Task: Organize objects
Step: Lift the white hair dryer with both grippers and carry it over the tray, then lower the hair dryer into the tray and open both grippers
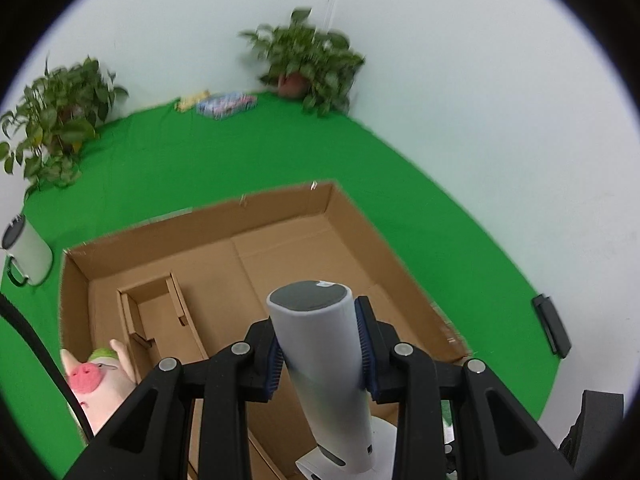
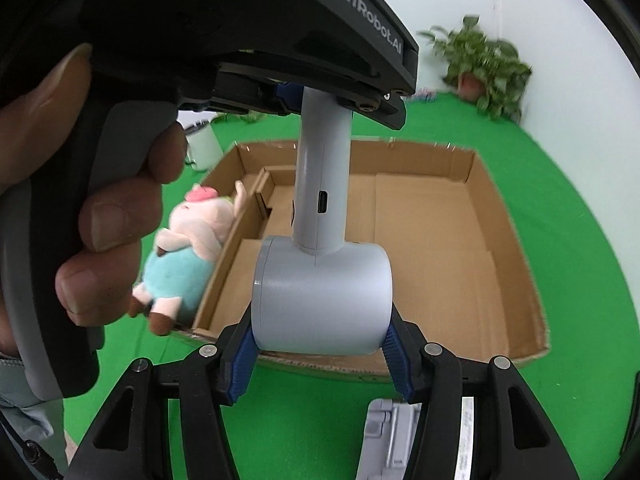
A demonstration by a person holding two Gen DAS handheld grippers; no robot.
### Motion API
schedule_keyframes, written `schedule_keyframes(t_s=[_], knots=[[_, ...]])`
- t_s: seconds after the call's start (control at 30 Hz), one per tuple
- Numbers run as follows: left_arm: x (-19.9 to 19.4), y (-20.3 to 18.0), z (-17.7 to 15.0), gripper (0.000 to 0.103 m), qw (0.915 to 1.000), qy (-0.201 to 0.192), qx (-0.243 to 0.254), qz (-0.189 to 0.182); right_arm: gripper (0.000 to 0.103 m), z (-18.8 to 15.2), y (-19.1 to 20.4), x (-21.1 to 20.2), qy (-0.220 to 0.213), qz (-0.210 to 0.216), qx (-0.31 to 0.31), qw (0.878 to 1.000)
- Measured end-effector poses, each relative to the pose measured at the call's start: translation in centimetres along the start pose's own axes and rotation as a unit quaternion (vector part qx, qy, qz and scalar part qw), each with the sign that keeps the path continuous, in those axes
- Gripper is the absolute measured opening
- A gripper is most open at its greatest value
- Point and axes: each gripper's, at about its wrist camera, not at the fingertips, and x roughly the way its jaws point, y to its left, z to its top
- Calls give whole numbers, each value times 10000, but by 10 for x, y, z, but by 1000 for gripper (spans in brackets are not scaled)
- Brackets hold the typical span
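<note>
Both my tools grip the grey device (image 2: 320, 280): left tool (image 1: 320, 354) clamps its handle, right tool (image 2: 320, 354) its head, over the box (image 2: 472, 168). Box nearly bare; pig (image 2: 188, 248) at 9 o'clock outside, still to pack.

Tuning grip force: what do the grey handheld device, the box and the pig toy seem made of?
Grey handheld device: likely hard plastic, smooth matte shell with a seam.
Box: corrugated cardboard, brown, creased, rough-cut edges.
Pig toy: soft plush fabric, fuzzy.
</note>
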Motion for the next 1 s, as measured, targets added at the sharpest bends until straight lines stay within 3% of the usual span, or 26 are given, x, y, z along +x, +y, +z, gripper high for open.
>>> schedule_keyframes(t_s=[0.17,0.4,0.7,0.87,1.0], knots=[[49,18,-9,31,9984,528,-177,-50,53,0,-12,51,484,115,119,9987],[97,42,-26,33,9930,1028,-544,-190,53,6,-23,89,1034,265,267,9939],[120,60,-37,34,9898,1245,-686,-124,53,36,-24,123,1578,444,370,9858],[123,59,-37,32,9906,1248,-554,-25,56,50,-21,132,1622,545,287,9848],[124,58,-38,28,9899,1316,-518,40,57,67,-27,125,1521,937,354,9833]])
